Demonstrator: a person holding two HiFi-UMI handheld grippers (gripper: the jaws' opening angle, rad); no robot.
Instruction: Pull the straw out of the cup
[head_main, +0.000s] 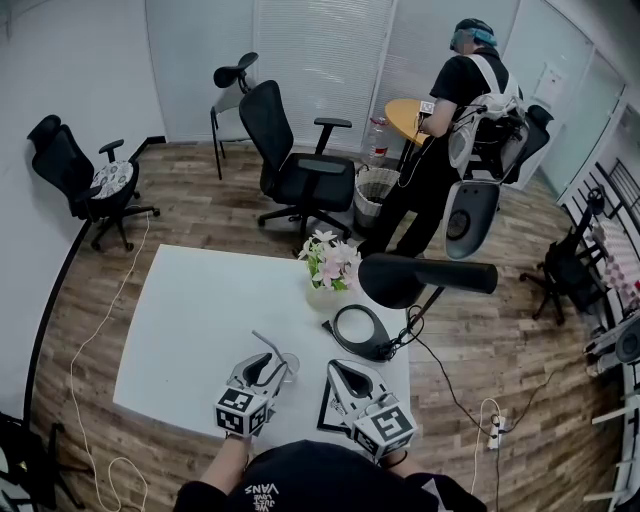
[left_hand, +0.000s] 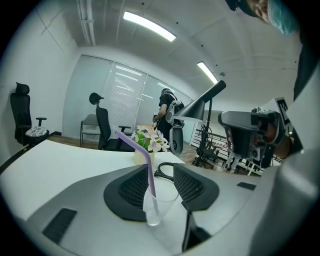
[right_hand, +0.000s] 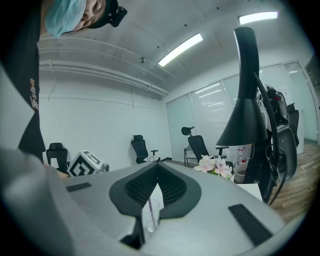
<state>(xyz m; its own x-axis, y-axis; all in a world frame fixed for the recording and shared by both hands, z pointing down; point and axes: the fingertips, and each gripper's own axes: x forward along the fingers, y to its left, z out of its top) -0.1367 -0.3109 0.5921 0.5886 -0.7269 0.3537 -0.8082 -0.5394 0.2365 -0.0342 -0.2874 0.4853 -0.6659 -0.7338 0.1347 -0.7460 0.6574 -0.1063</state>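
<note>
A clear plastic cup (head_main: 289, 365) stands on the white table (head_main: 200, 320) near its front edge, with a purple bent straw (head_main: 268, 345) in it. In the left gripper view the cup (left_hand: 160, 205) and the straw (left_hand: 145, 160) sit between the jaws of my left gripper (left_hand: 156, 166). That gripper is open, and its pads do not press on either. In the head view my left gripper (head_main: 268, 372) is at the cup's left. My right gripper (head_main: 338, 372) stays to the cup's right, its jaws shut and empty (right_hand: 159, 166). Through the slit below them I see the cup (right_hand: 148, 224).
A pot of pink flowers (head_main: 328, 268) and a black desk lamp (head_main: 425, 278) with a ring base (head_main: 360, 332) stand at the table's far right. Office chairs (head_main: 295, 170) stand beyond the table, and a person (head_main: 450, 130) stands at the back. Cables (head_main: 440, 375) run across the wooden floor.
</note>
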